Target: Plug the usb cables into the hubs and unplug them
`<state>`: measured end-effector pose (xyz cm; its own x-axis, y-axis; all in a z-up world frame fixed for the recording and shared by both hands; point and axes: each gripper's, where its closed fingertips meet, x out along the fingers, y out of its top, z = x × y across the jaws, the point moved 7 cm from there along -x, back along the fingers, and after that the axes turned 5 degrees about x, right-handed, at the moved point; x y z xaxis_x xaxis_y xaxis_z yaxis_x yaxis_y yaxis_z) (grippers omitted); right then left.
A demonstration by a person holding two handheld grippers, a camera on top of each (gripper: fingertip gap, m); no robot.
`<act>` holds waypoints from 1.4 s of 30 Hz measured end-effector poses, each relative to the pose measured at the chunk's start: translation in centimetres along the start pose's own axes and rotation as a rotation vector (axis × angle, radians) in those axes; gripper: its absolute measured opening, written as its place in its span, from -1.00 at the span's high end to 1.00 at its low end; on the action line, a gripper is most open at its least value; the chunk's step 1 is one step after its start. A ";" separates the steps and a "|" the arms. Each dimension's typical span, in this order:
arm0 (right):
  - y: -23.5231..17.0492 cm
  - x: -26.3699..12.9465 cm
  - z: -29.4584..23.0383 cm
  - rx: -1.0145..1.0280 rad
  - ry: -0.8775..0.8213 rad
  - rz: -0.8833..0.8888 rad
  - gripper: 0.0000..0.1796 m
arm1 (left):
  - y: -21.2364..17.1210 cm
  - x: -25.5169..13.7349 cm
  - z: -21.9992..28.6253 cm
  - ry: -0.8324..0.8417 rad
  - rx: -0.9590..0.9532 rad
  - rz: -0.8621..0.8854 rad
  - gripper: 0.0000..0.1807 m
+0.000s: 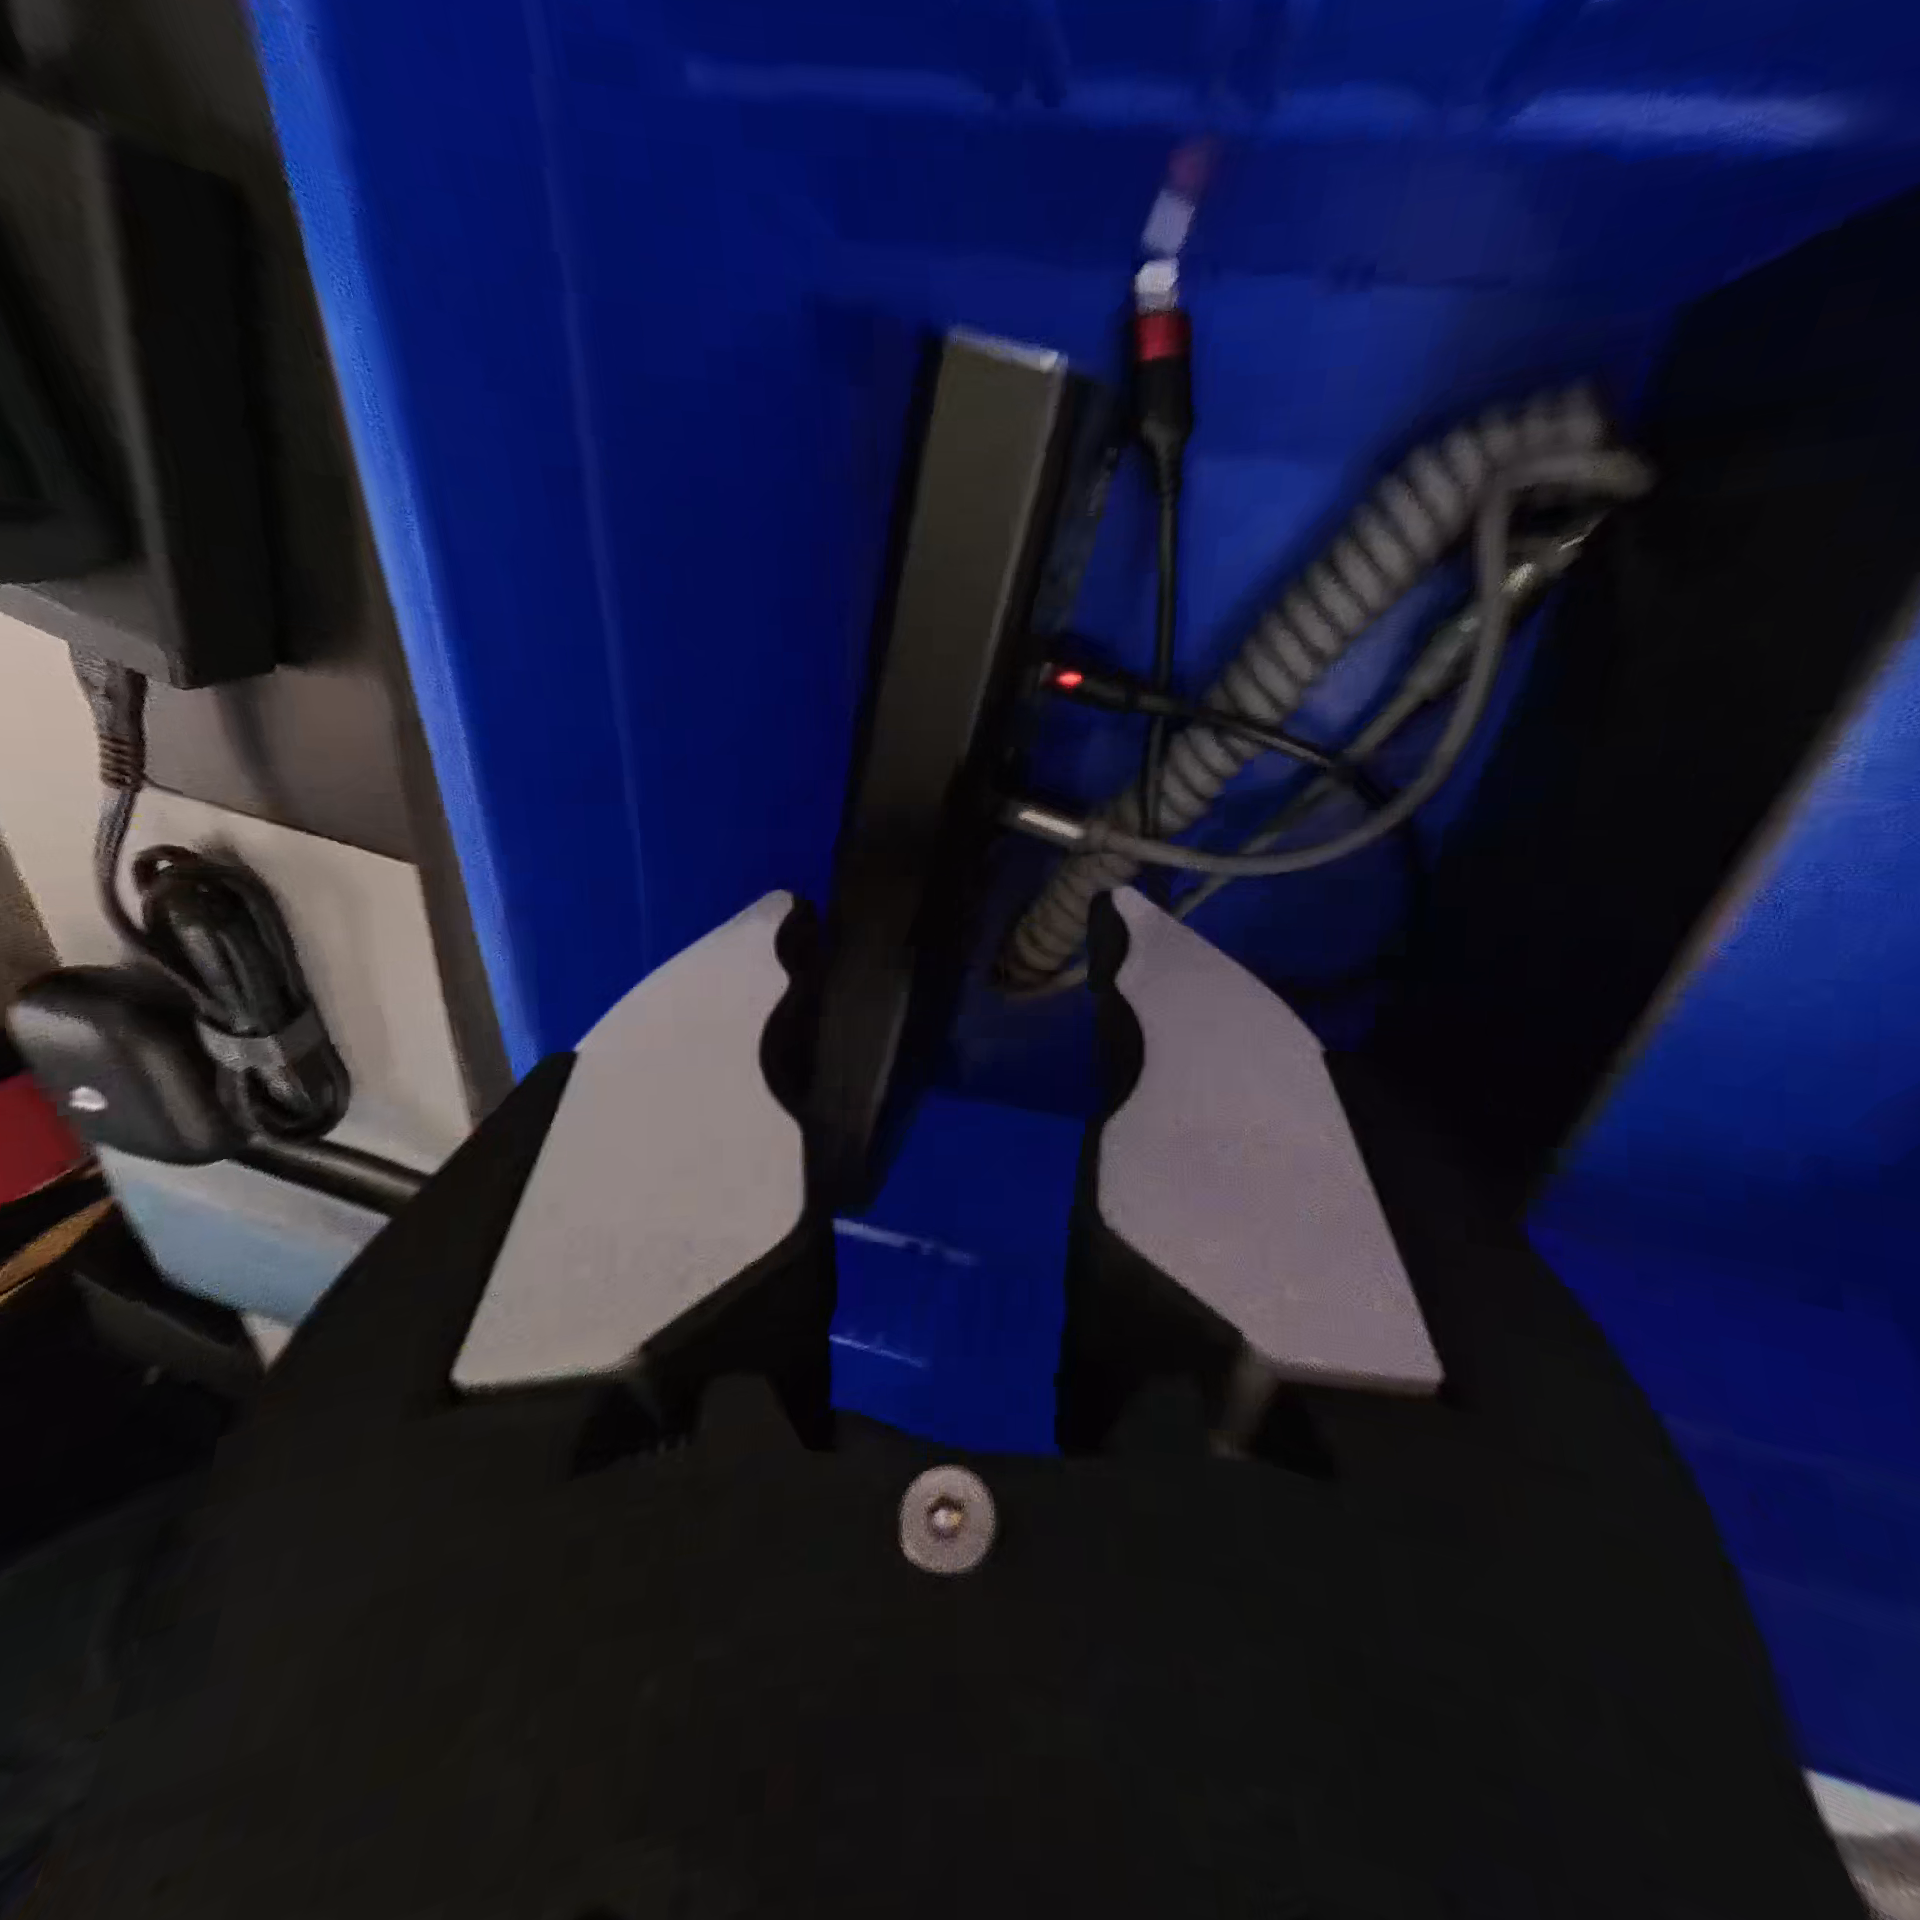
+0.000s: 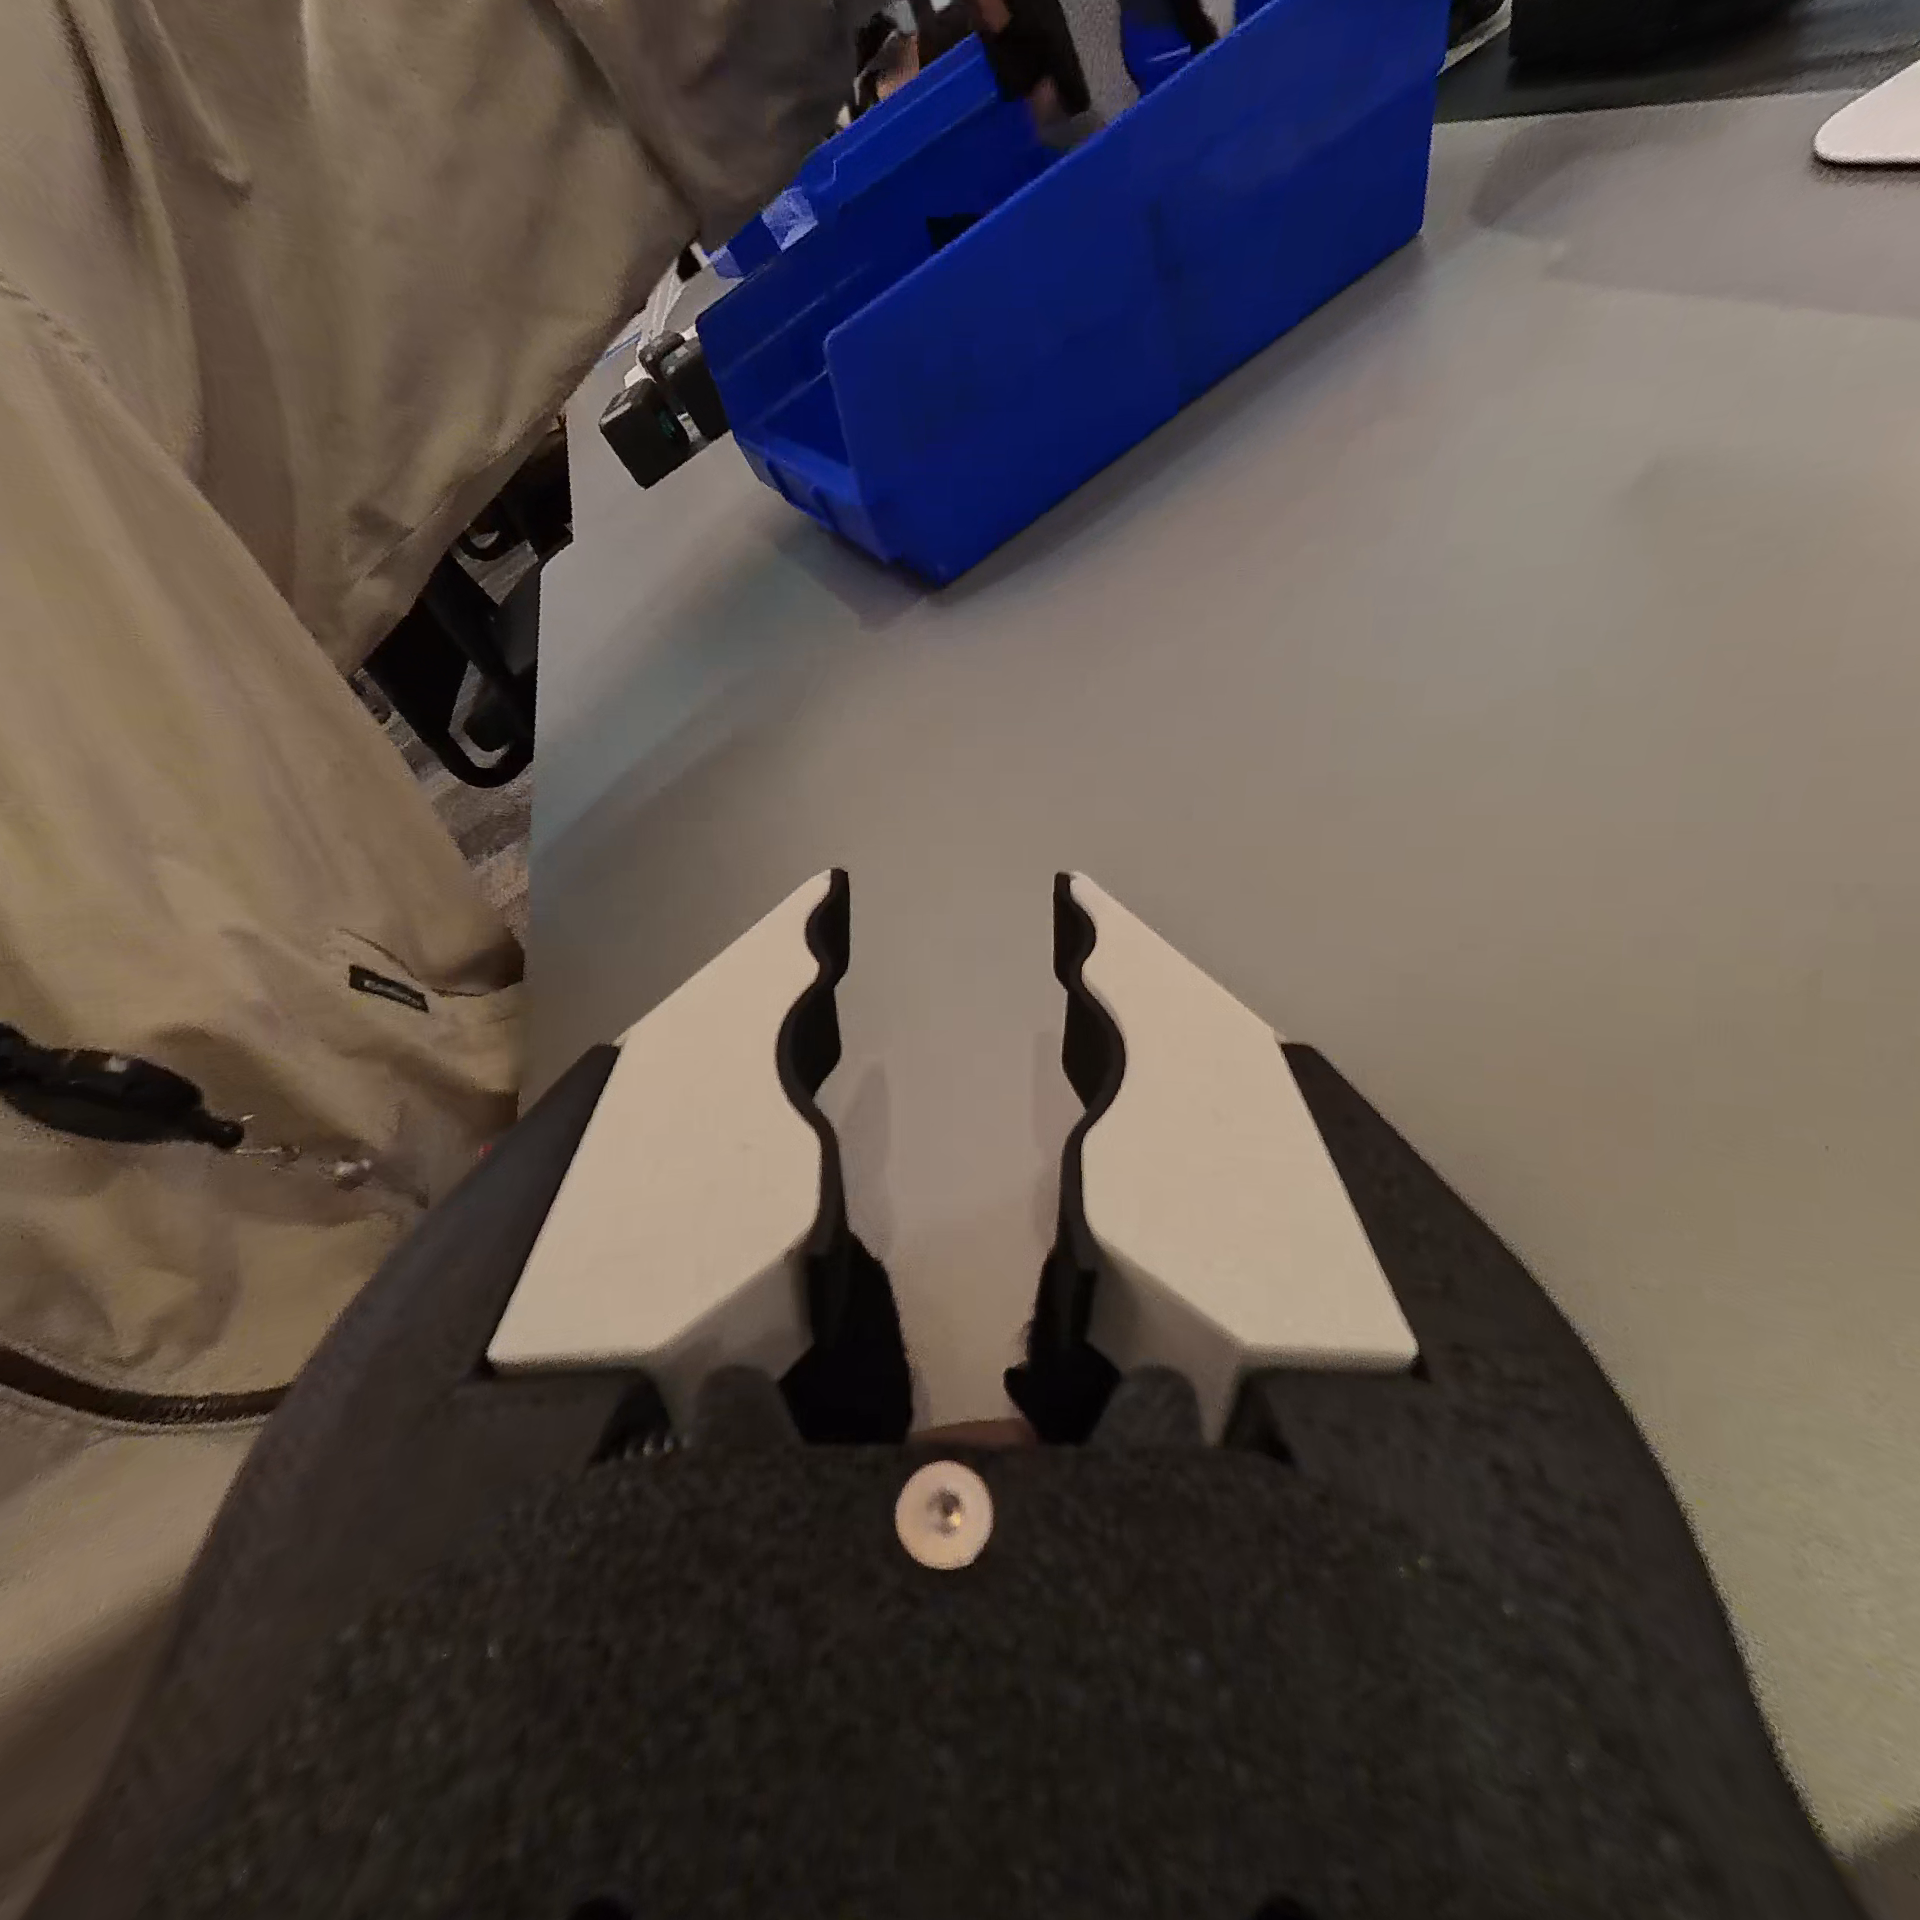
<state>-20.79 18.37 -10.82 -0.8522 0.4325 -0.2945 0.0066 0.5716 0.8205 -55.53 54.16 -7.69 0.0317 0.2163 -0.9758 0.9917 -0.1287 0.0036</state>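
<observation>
In the left wrist view my left gripper (image 1: 945,914) is inside a blue bin (image 1: 675,520). Its jaws are apart around the near end of a dark slim hub (image 1: 966,623) that stands on edge. The hub lies against the left finger, with a gap to the right finger. A plug with a red light (image 1: 1065,681) and a silver plug (image 1: 1039,821) sit in the hub's right side. A loose black cable with a red collar (image 1: 1155,343) and a grey coiled cable (image 1: 1340,613) lie beside it. My right gripper (image 2: 951,883) is open and empty over the grey table (image 2: 1351,831), well short of the bin (image 2: 1143,343).
A black power adapter with a bundled cable (image 1: 239,997) lies outside the bin's left wall. A person's beige jacket (image 2: 260,520) fills the left of the right wrist view. A small black device (image 2: 655,416) sits at the bin's near end. A white object (image 2: 1870,135) is at the far right. Tip to tip, the grippers are about 45 cm apart.
</observation>
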 end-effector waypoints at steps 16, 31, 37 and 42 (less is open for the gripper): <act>-0.9 0.5 -0.9 0.030 0.104 -0.064 0.57 | -0.9 2.7 -0.5 -0.076 0.101 -0.020 0.63; -0.3 0.3 -1.2 0.050 0.113 -0.029 0.57 | -0.9 -11.4 -1.9 0.434 -0.179 0.425 0.67; 0.4 -0.2 -1.7 -0.008 0.076 0.019 0.57 | 1.8 -24.7 2.5 0.597 -0.490 1.063 0.68; 2.7 -1.9 -2.4 -0.078 -0.009 0.175 0.57 | 8.6 -28.8 9.9 0.413 -0.641 1.473 0.68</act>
<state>-20.38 17.40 -6.85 -0.8371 0.5267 -0.1481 0.1132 0.4315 0.8950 -49.13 37.25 18.29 0.8536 0.5168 0.0658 -0.0336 -0.0715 0.9969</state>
